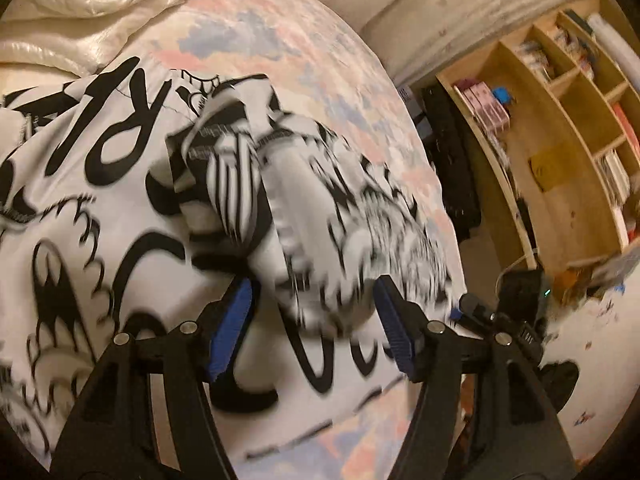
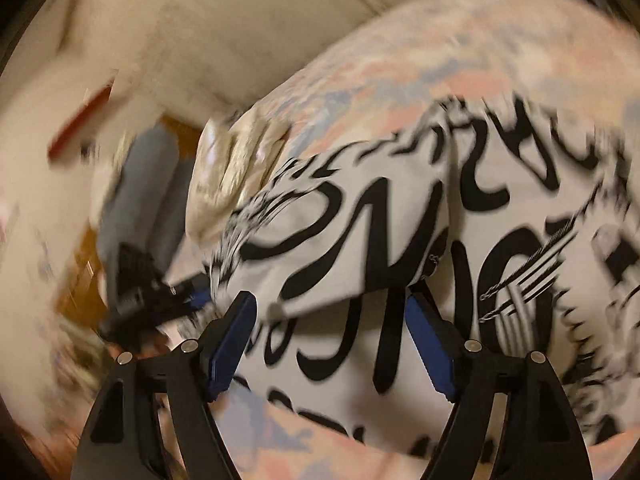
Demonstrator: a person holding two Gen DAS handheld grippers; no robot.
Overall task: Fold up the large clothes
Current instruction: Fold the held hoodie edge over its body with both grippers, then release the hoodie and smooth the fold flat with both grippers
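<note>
A white garment (image 1: 100, 208) with bold black lettering and drawings lies spread on a bed sheet (image 1: 280, 32) of pastel pink and blue. One part of it is folded over into a rumpled ridge (image 1: 320, 200). My left gripper (image 1: 314, 284) stands open at the near end of that ridge, with cloth between the blue pads but not pinched. My right gripper (image 2: 331, 298) is open too, at the folded edge of the garment (image 2: 360, 240). Each gripper shows in the other's view: the right one (image 1: 516, 308) at the bed's edge, the left one (image 2: 152, 292) blurred.
A shiny cream quilt (image 1: 80, 0) is bunched at the head of the bed and shows again as a quilt corner (image 2: 232, 176). Beside the bed stand a wooden shelf unit (image 1: 560, 140) with books and a black object (image 1: 452, 168). The floor (image 1: 580, 360) holds scattered bits.
</note>
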